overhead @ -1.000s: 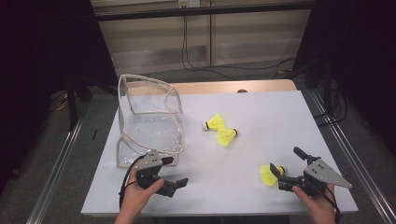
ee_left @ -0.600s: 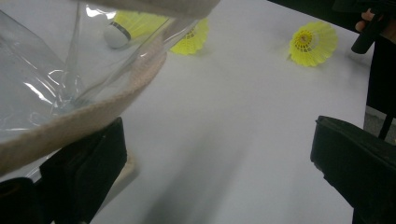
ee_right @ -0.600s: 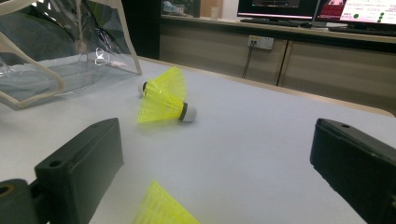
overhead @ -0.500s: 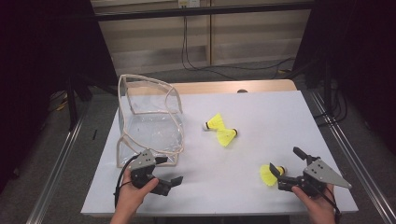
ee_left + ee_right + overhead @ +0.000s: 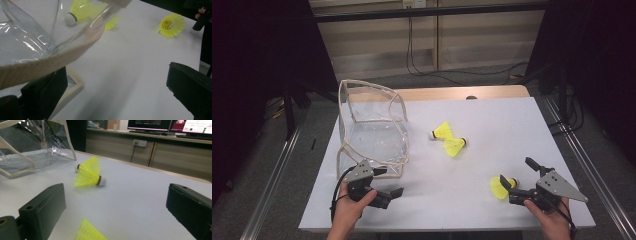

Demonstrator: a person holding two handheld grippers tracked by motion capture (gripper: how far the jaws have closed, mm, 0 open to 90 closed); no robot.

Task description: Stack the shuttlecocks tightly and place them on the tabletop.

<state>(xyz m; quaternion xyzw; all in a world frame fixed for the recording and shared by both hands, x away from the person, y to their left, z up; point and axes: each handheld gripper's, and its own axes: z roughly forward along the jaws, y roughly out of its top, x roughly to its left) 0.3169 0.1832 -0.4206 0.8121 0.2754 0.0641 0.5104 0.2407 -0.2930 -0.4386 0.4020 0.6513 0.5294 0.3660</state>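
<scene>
A white worktop (image 5: 492, 135) carried a clear plastic bag with beige trim (image 5: 372, 125), its rim beside the wide-open, empty left claw (image 5: 384, 187). A yellow plastic shuttlecock (image 5: 501, 186) lay between the jaws of the open right claw (image 5: 519, 180), ungripped.

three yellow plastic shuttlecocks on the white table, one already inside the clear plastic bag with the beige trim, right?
Not quite: none is inside. The high view shows all three yellow plastic shuttlecocks on the white table, two beside the clear plastic bag with beige trim, one by the right gripper.
</scene>
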